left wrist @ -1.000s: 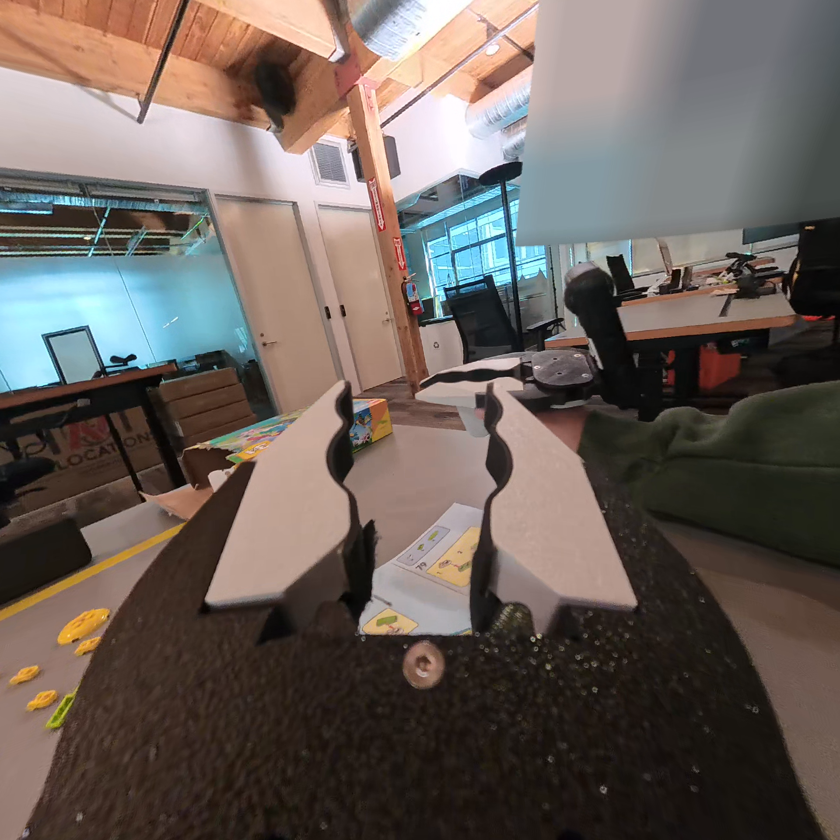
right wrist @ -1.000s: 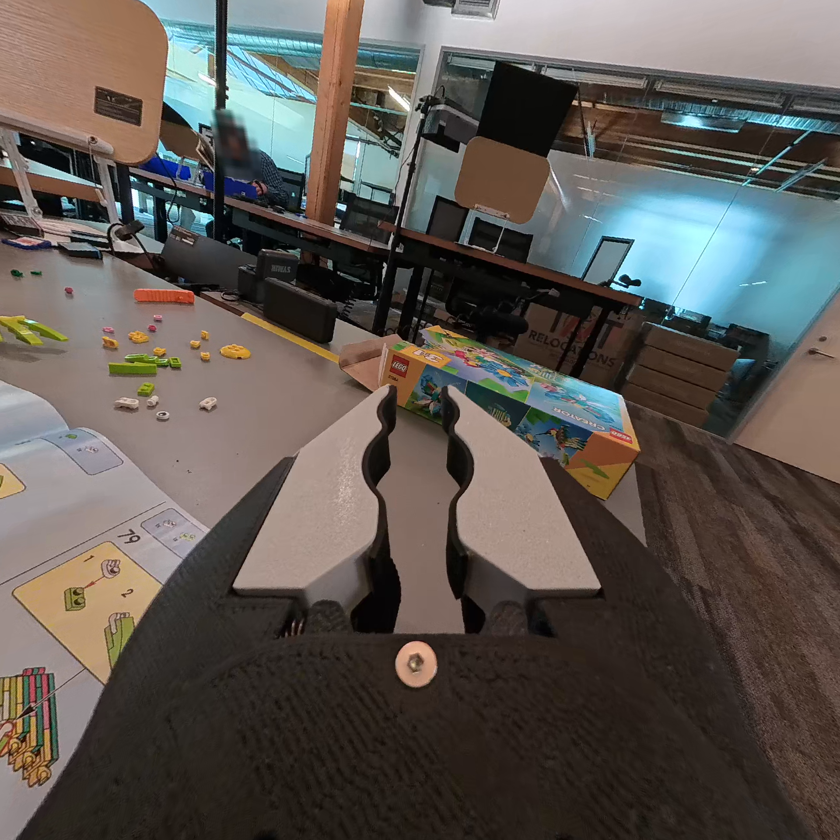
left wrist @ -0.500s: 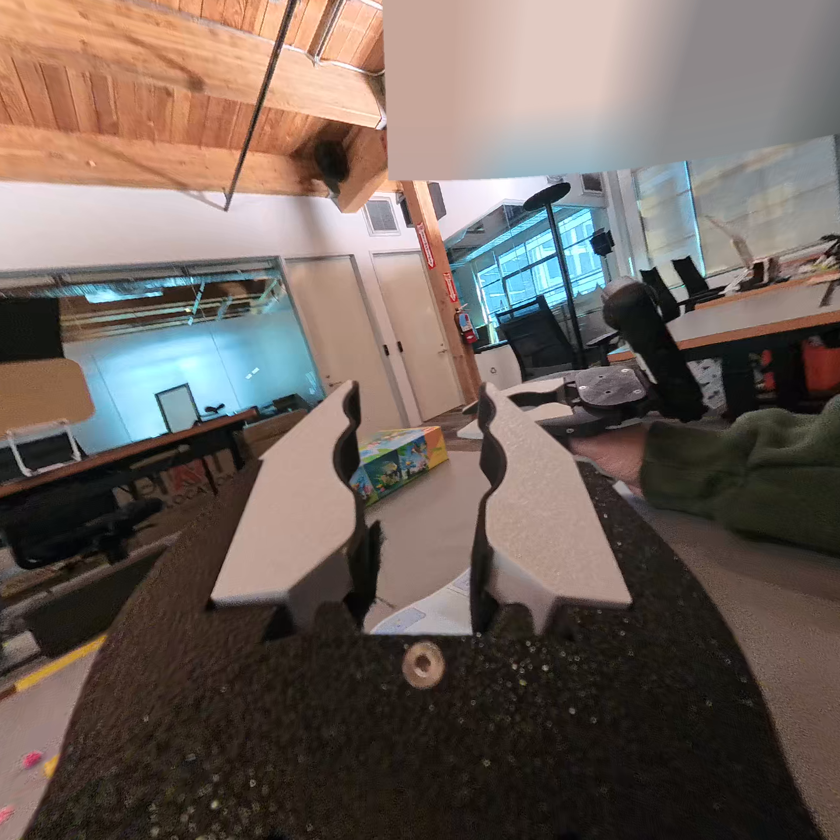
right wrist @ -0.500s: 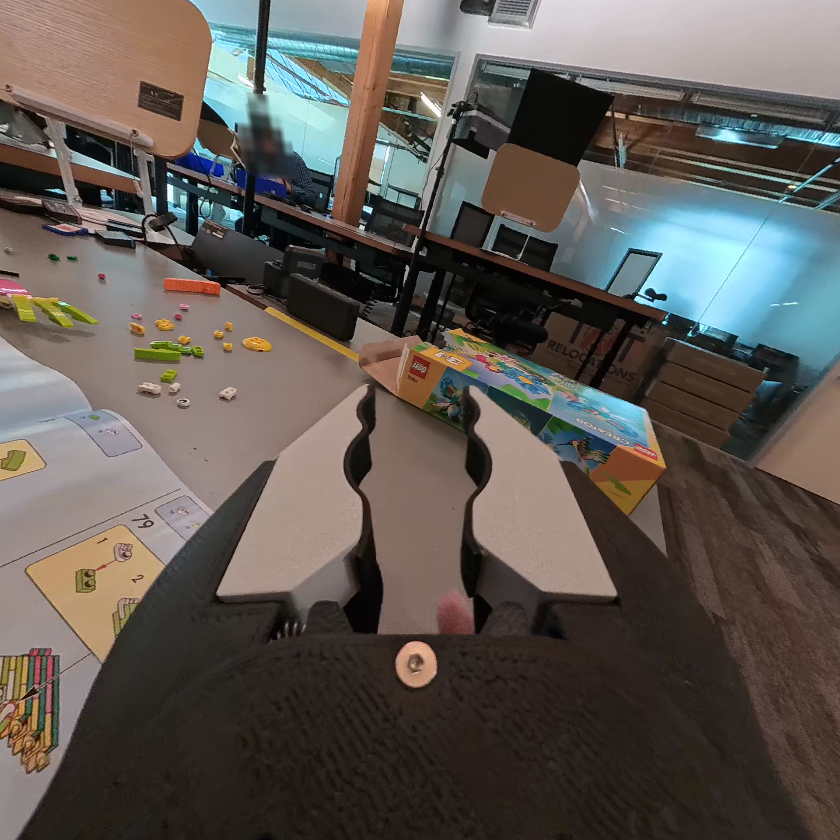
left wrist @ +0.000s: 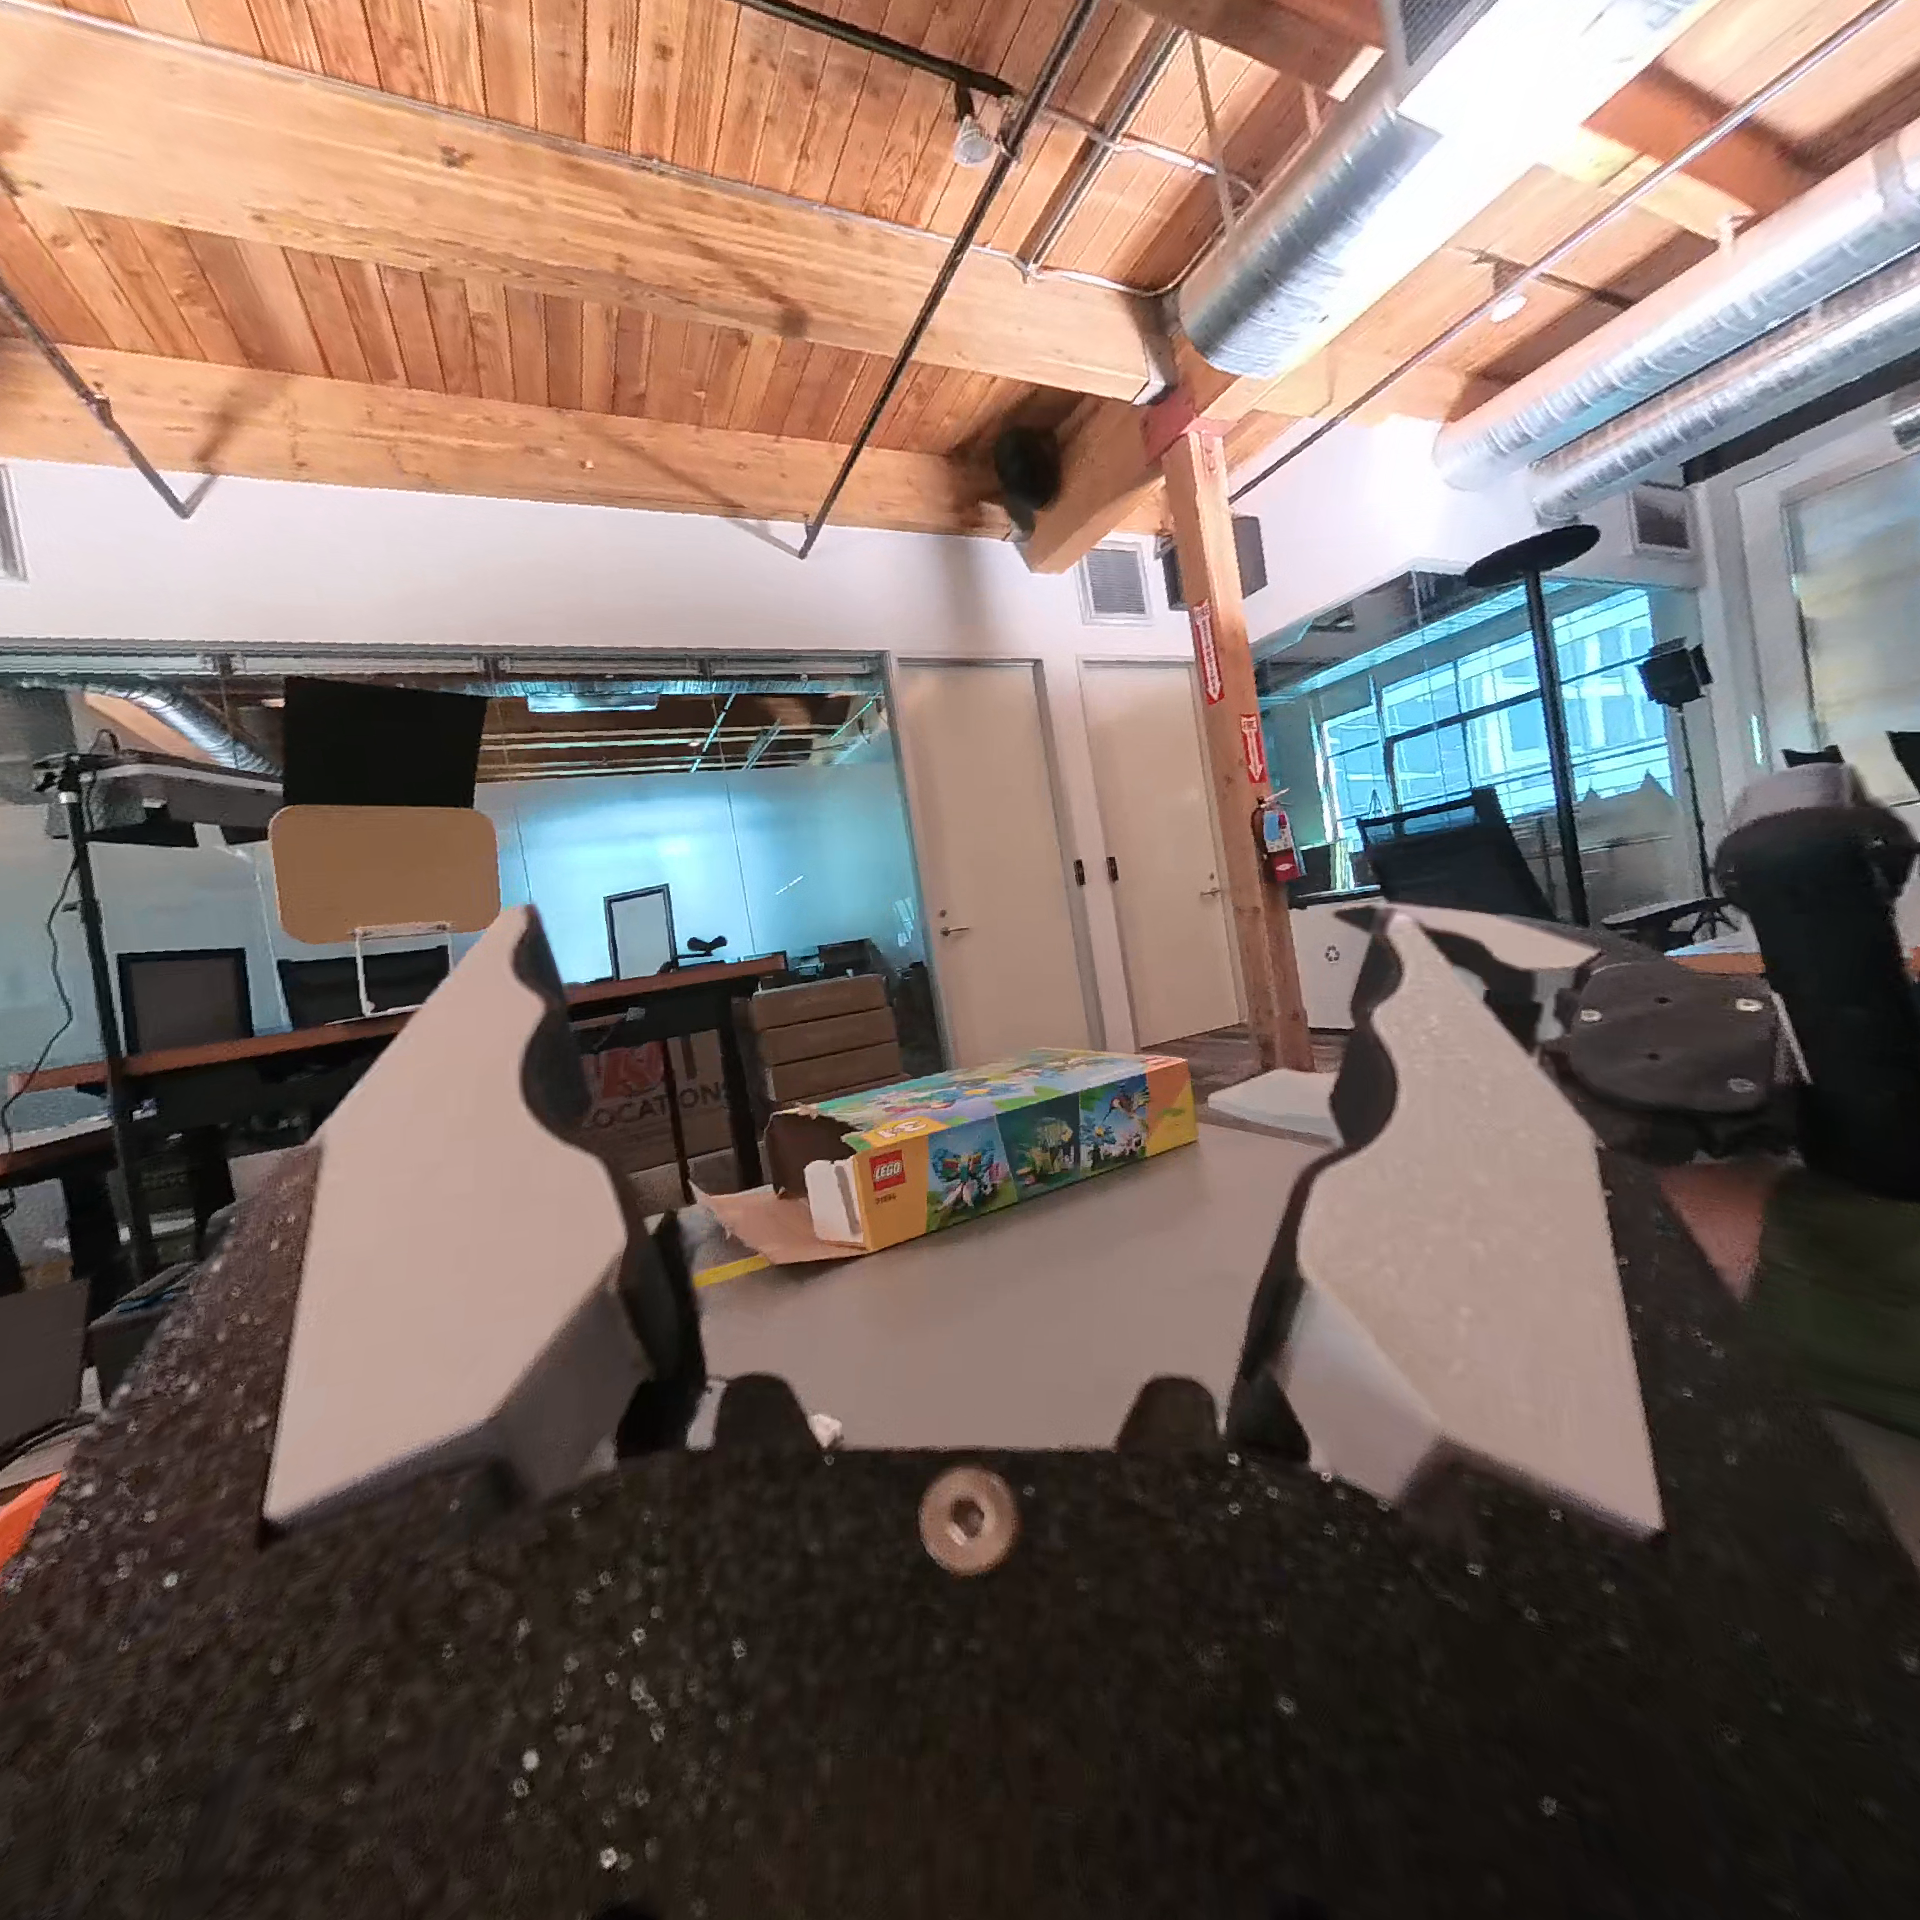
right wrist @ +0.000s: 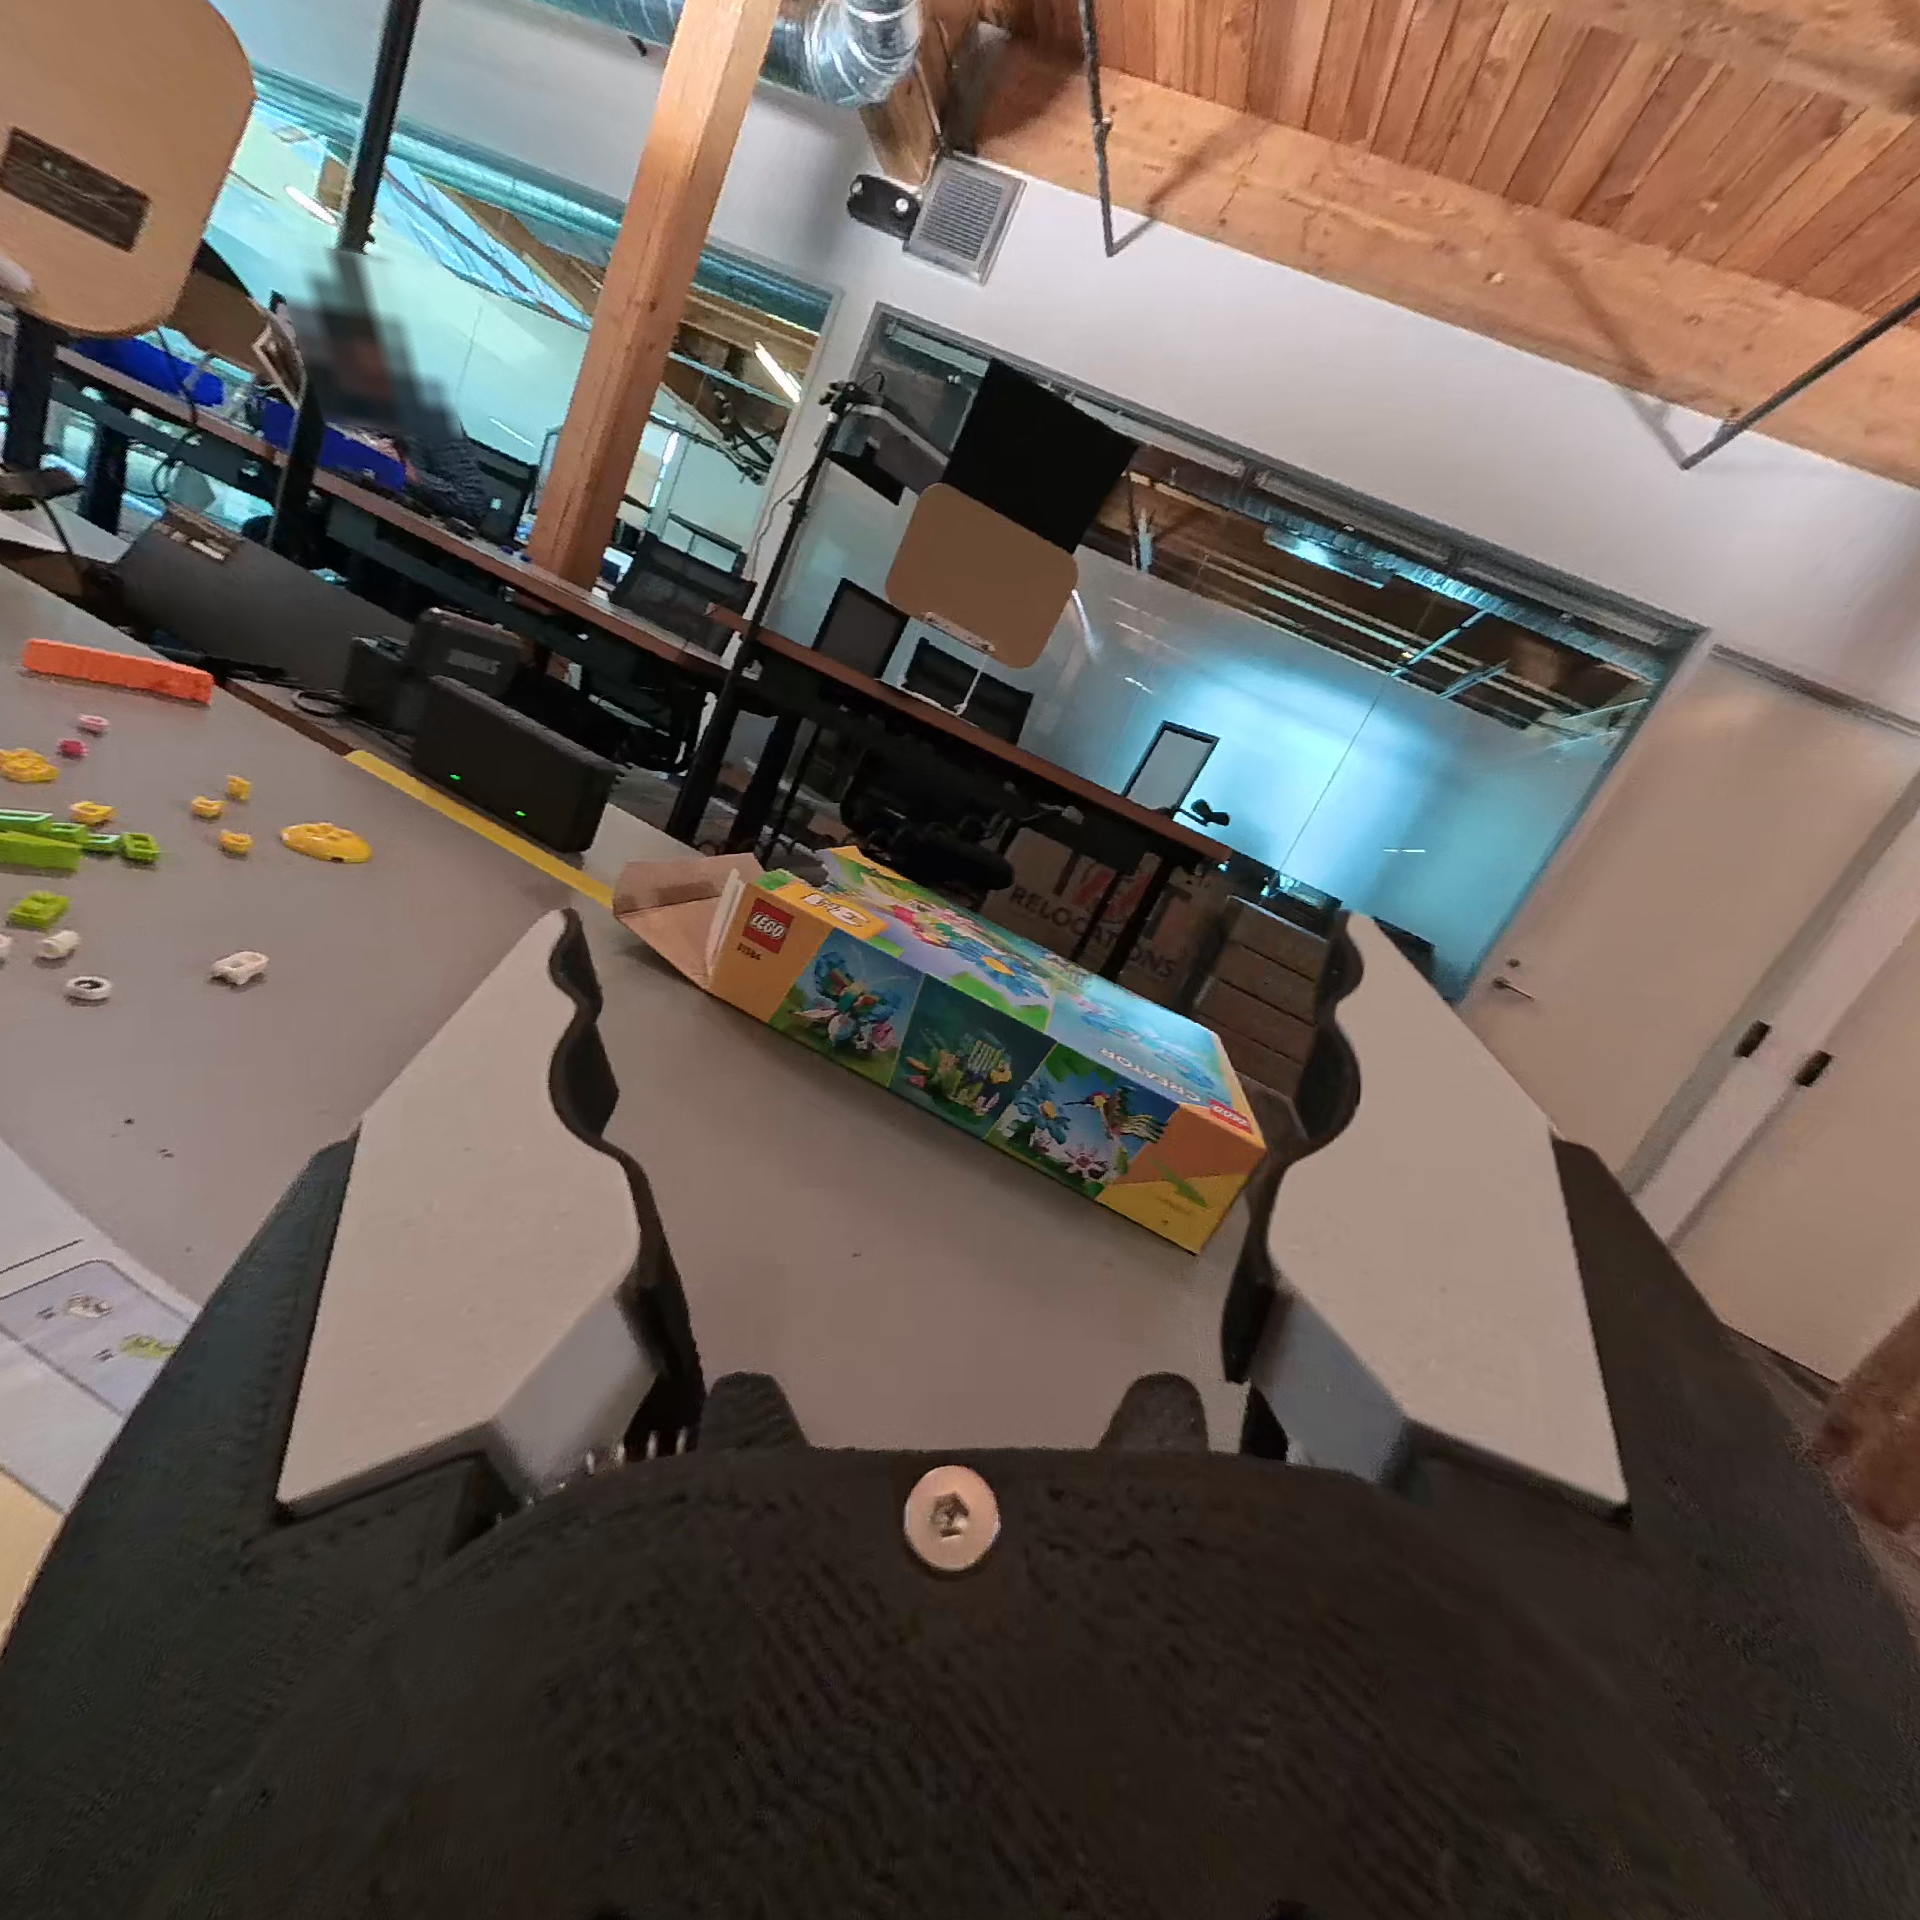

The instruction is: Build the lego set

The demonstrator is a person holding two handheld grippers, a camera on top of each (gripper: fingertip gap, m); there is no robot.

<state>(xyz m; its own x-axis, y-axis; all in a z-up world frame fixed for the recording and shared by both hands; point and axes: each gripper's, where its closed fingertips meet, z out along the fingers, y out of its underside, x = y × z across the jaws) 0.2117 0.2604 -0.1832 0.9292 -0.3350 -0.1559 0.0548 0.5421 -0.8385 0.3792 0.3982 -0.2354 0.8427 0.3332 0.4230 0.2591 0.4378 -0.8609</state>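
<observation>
Grey, matte plates with wavy black inner edges form the fingers of the left tool, spread wide apart and holding nothing above the grey surface. The right tool is likewise spread wide and empty, its black body coarse and ribbed like printed plastic. Between both pairs of fingers lies the lego box, a long cardboard carton printed with bright flowers and birds, lying flat, its end flap torn open; it bears a brand logo and other print. To the left in the right wrist view, loose lego pieces in yellow, lime, white and pink are scattered on the surface, with an orange piece farther back. A corner of the printed instruction booklet shows at the left edge.
</observation>
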